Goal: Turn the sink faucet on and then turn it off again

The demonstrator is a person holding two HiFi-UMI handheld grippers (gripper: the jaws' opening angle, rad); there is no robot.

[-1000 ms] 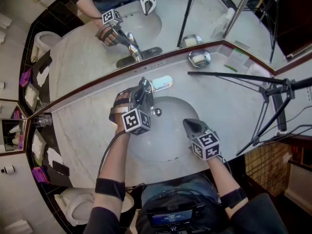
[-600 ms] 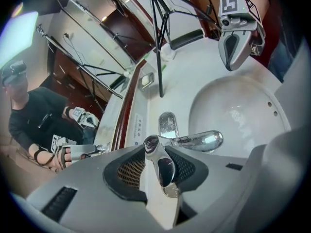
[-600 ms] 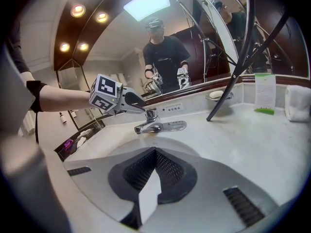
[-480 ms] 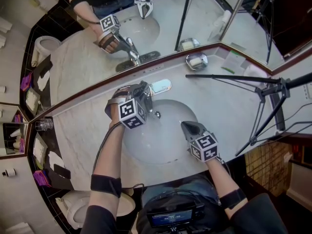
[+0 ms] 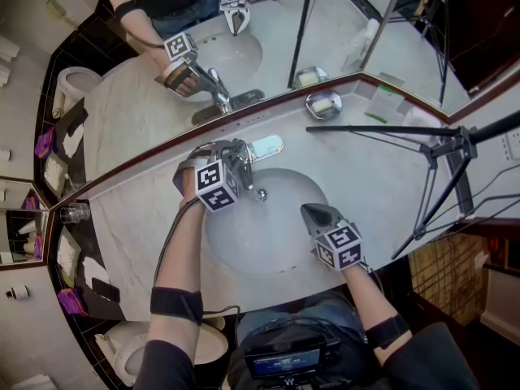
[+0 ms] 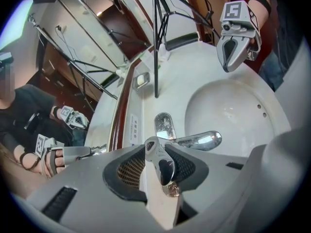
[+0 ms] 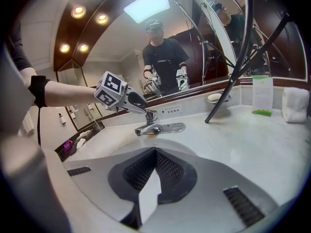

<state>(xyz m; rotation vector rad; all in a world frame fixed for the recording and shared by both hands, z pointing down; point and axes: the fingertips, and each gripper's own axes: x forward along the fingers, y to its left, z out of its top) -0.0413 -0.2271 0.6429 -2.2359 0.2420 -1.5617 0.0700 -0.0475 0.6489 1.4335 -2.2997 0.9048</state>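
Gripping the faucet lever (image 6: 154,148), low centre of the left gripper view: left gripper (image 6: 163,161), jaws clamped across it for turning. Right gripper (image 5: 314,213), lower right over the sink basin (image 5: 260,238): jaws together, empty, parked clear.

This is a bathroom, and its trimmings suggest a hotel. A pale marble tabletop (image 5: 366,185) holds an oval white sink (image 5: 268,246) with a chrome faucet (image 7: 151,127). A wide mirror (image 5: 146,112) edged in dark wood runs behind it. A toilet (image 5: 122,348) stands beside the vanity. On the tabletop are a metal soap dish (image 5: 323,105) with a bar in it, a glass tumbler (image 5: 73,213), a rolled white towel (image 7: 295,104) and a printed card (image 7: 262,93).
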